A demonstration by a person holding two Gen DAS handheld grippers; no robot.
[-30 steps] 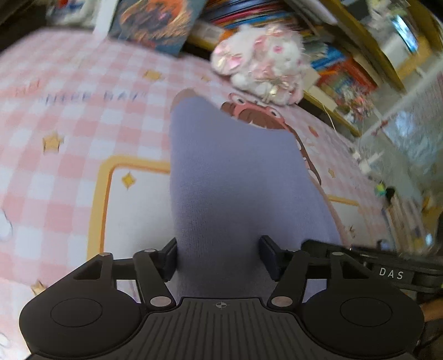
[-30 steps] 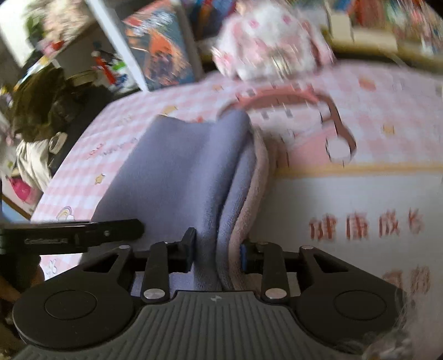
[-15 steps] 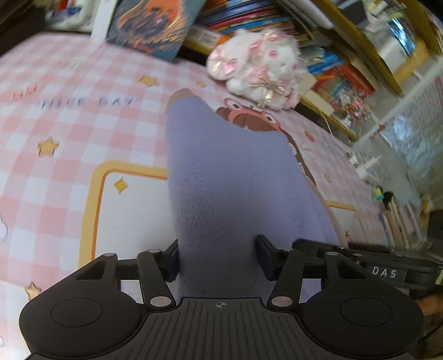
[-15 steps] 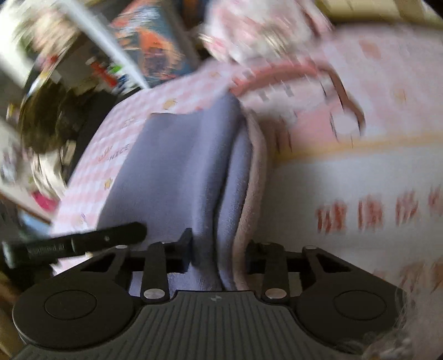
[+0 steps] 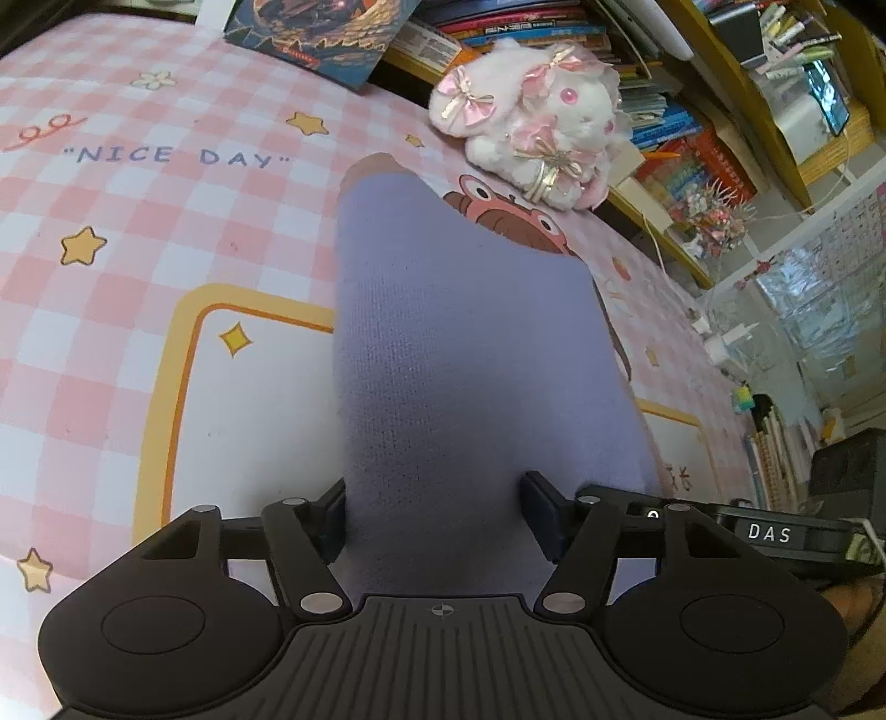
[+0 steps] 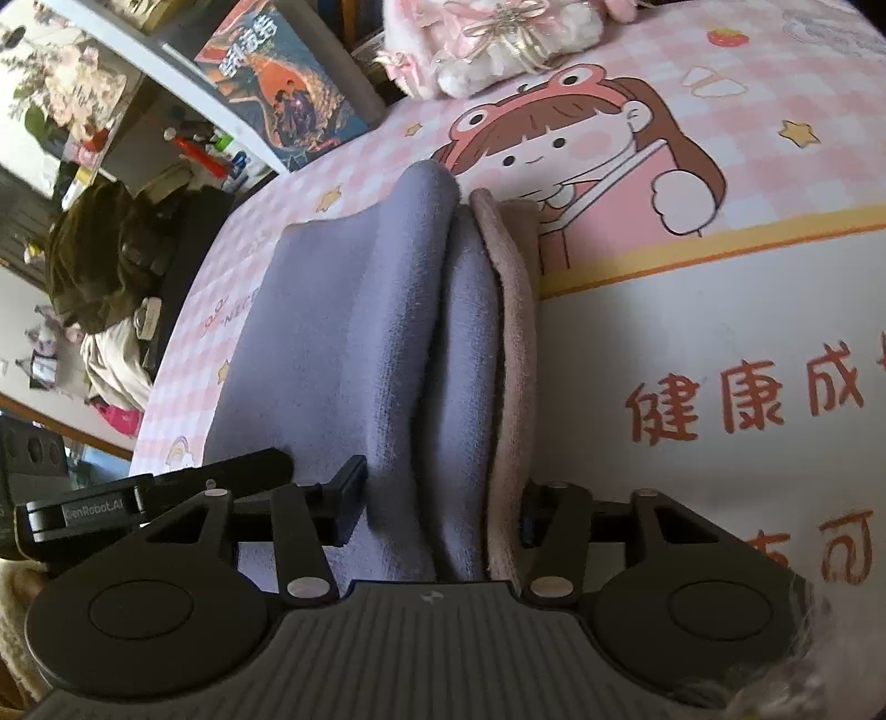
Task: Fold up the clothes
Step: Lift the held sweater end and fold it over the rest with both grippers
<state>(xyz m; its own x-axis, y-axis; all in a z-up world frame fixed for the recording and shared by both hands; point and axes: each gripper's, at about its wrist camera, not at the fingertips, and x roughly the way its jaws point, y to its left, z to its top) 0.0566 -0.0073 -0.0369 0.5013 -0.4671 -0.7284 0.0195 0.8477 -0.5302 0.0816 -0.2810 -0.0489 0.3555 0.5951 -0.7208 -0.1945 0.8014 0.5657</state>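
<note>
Both wrist views, near edge of the fold. My left gripper [image 5: 434, 518] reaches forward low over the surface, its two fingers [image 5: 332, 518] set wide on either side of a thick lavender garment [image 5: 465, 343]; the cloth fills the whole gap between them, so I read this gripper as grasping the garment's near end. My right gripper [image 6: 443, 507] sits just beside it on the same near edge, fingers [image 6: 351, 495] likewise pressed against the stacked layers, gripping the bundle edge-on; the left gripper's black finger shows at the lower left of the right wrist view, and the right gripper's finger, marked "DAS", at the lower right of the left wrist view. The garment [image 6: 354, 343] lies folded in several layers on a pink checked play mat [image 5: 166, 232], its long axis running straight away from both grippers toward a white plush rabbit [image 5: 540, 119] at the mat's far edge. In the right wrist view the layers stand on edge as parallel ridges, lavender on the left and a pinkish-beige lining [image 6: 512, 354] on the right. The far end of the garment lies just short of the cartoon girl [image 6: 559, 144] printed on the mat [image 6: 720, 310]. Books [image 5: 526, 25] are stacked behind the rabbit.
</note>
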